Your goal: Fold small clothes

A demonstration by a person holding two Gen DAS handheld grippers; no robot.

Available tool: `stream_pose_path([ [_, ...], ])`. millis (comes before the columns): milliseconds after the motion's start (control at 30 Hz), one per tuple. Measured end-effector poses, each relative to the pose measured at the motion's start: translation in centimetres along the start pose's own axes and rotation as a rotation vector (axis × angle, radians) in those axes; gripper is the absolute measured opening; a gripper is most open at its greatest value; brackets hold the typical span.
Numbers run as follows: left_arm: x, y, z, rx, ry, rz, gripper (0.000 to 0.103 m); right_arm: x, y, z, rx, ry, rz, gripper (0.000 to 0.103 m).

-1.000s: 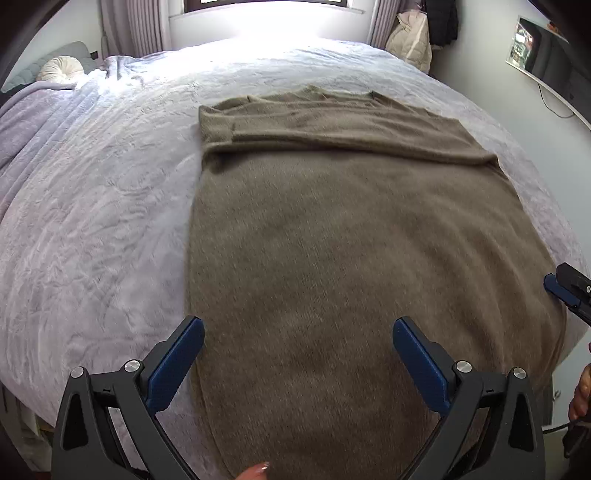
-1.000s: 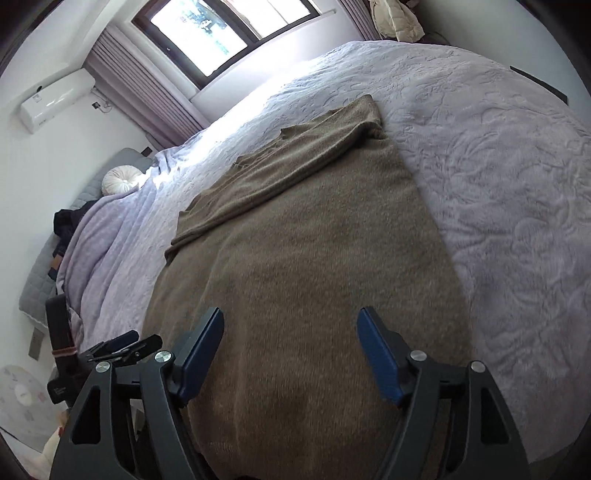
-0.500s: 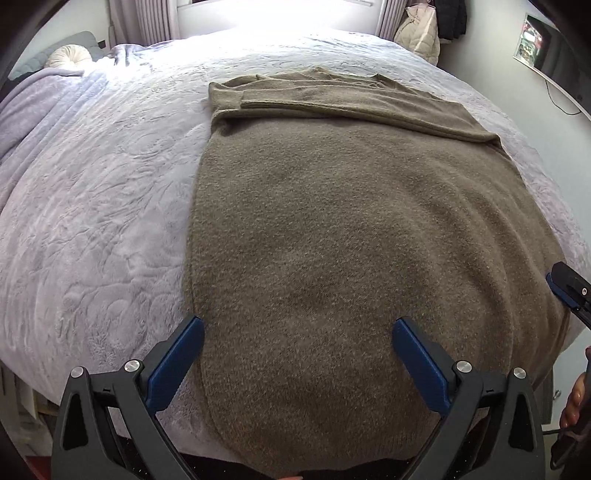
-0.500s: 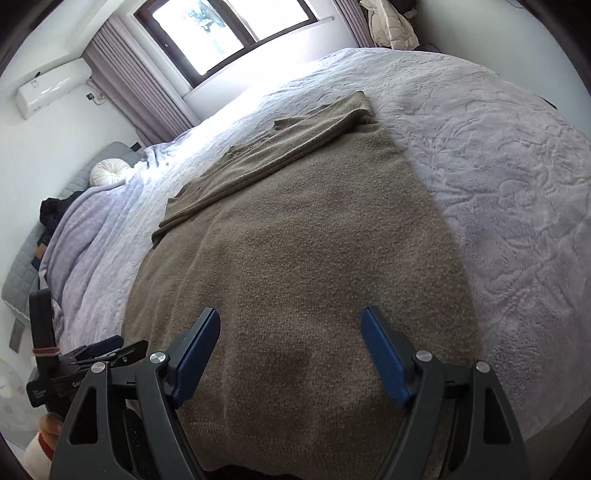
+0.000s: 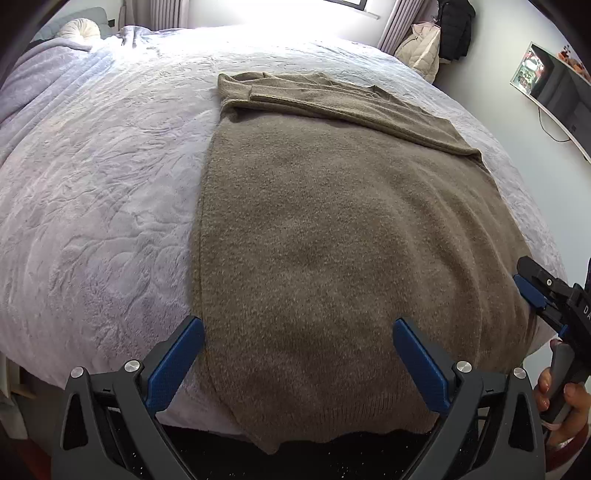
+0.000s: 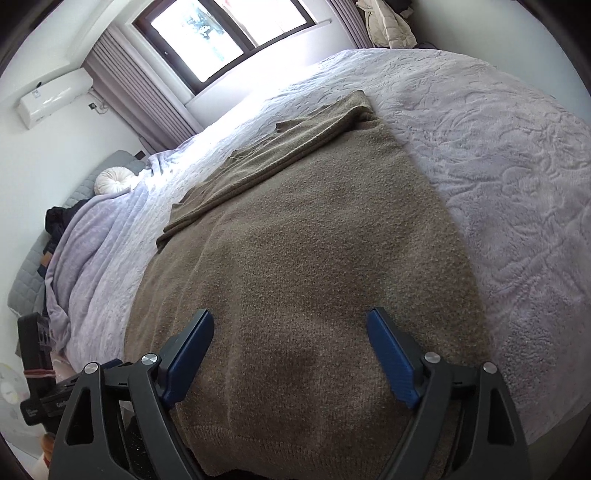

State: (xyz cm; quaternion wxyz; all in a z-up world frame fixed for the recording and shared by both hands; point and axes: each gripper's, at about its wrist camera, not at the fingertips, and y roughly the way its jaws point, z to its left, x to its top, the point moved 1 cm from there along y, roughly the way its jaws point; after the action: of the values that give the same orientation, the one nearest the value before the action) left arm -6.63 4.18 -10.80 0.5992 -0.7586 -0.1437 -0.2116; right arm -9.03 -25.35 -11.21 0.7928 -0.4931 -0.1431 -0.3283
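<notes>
A brown knit sweater [image 5: 332, 229] [image 6: 314, 266] lies flat on the pale lilac bedspread [image 5: 96, 192], sleeves folded across its far end and its hem hanging over the near bed edge. My left gripper [image 5: 297, 354] hovers over the hem near the sweater's left side, open, with nothing between the blue pads. My right gripper [image 6: 290, 350] hovers over the hem toward the sweater's right side; its jaws are opening wider and hold nothing. The right gripper [image 5: 535, 295] also shows at the right edge of the left wrist view, held by a hand [image 5: 565, 402].
The bedspread [image 6: 517, 184] spreads wide on both sides of the sweater. A round white cushion [image 6: 112, 181] and dark clothes [image 6: 61, 221] lie at the head of the bed. A window [image 6: 229, 33], curtains, a wall air conditioner [image 6: 55, 96] and hung jackets [image 5: 439, 40] ring the room.
Both grippers have drawn back toward the near bed edge, so the hem now shows. The right gripper's jaws have spread a little wider. The sweater has not moved.
</notes>
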Motion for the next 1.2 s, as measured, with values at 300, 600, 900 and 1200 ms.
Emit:
stream_pose_path([
  [300,-1.1,0.0,0.5,0.022,-0.012,0.010,0.102,0.0,1.0,1.3,-0.046,-0.081,0.047,0.097],
  [600,-1.7,-0.4,0.8,0.028,0.012,-0.003,0.103,0.3,0.9,1.5,-0.031,-0.077,0.076,0.102],
  [900,-1.8,-0.1,0.2,0.054,0.071,-0.005,0.102,0.1,-3.9,-2.0,0.064,0.081,0.014,0.102],
  [1200,-2.1,0.6,1.4,0.035,0.079,0.026,0.102,-1.6,-6.3,-5.8,-0.001,0.132,0.012,0.089],
])
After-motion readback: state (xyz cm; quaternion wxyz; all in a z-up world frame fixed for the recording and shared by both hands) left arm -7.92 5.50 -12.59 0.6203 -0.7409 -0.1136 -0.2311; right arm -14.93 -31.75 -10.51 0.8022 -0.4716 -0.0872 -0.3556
